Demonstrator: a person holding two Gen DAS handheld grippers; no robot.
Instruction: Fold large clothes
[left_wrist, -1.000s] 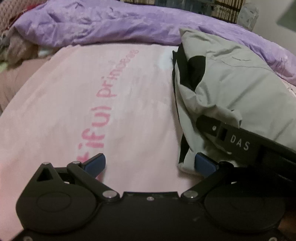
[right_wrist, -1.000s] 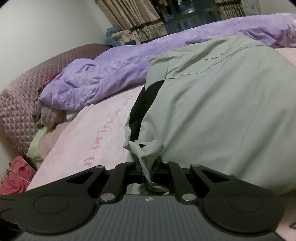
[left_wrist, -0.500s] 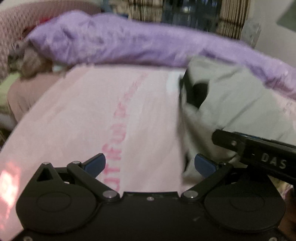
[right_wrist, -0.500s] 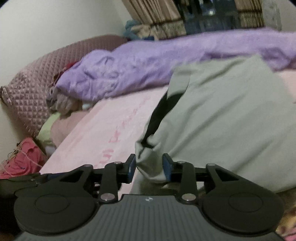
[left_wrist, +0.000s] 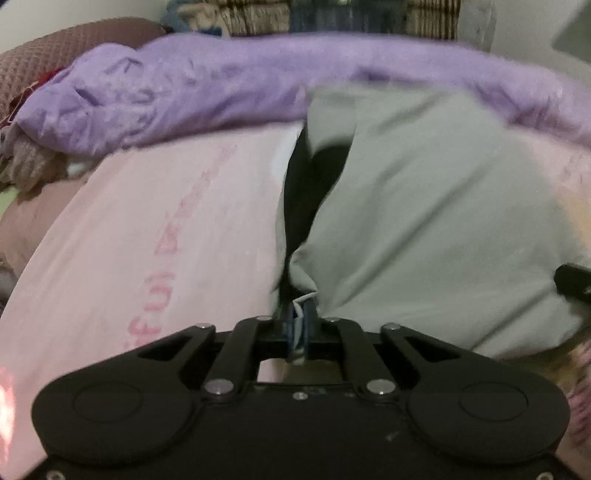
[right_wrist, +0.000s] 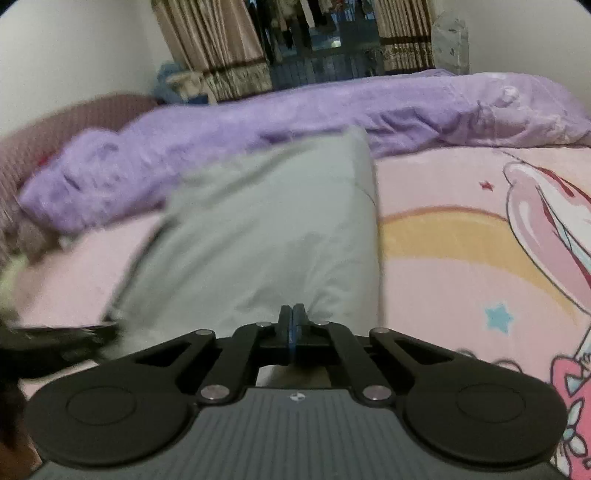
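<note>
A grey-green jacket (left_wrist: 436, 221) with a black lining (left_wrist: 299, 199) lies folded on the pink bed sheet (left_wrist: 147, 236). My left gripper (left_wrist: 300, 325) is shut on the jacket's near left corner, with cloth pinched between the blue pads. In the right wrist view the jacket (right_wrist: 266, 236) stretches away from my right gripper (right_wrist: 291, 325), which is shut at the jacket's near right edge; cloth between its pads cannot be made out. The left gripper shows as a dark blur (right_wrist: 55, 336) at the left.
A crumpled purple duvet (left_wrist: 207, 88) lies along the far side of the bed. A quilted mauve headboard (left_wrist: 55, 48) and a heap of clothes (left_wrist: 22, 162) are at the left. Curtains (right_wrist: 221, 51) hang behind. The sheet's unicorn print (right_wrist: 535, 229) lies right of the jacket.
My left gripper went from wide open to shut on the jacket's left corner. My right gripper let go of the cloth, moved right along the near edge and shut again.
</note>
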